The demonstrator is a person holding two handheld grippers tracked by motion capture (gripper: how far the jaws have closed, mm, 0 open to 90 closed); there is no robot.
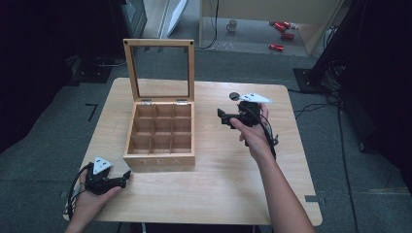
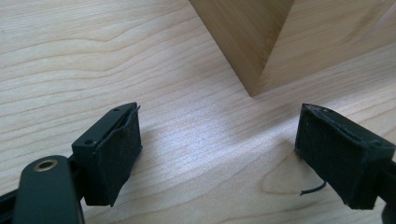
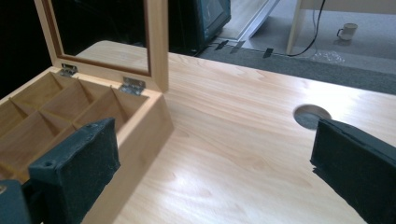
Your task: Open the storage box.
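A wooden tea box (image 1: 160, 131) stands in the middle of the light wooden table (image 1: 218, 184), its glass-paned lid (image 1: 160, 70) upright and its several compartments empty. My left gripper (image 1: 127, 175) rests low on the table near the box's front left corner (image 2: 254, 70), jaws wide apart with nothing between them. My right gripper (image 1: 222, 118) hovers to the right of the box, pointing toward it, also open and empty. In the right gripper view the box (image 3: 70, 112) with its hinges lies beyond the left jaw.
A round cable hole (image 3: 310, 115) (image 1: 234, 95) sits in the table near its far edge. On the floor beyond the table stand a mug (image 1: 232, 25) and red objects (image 1: 282, 26). Dark equipment and cables lie at both sides.
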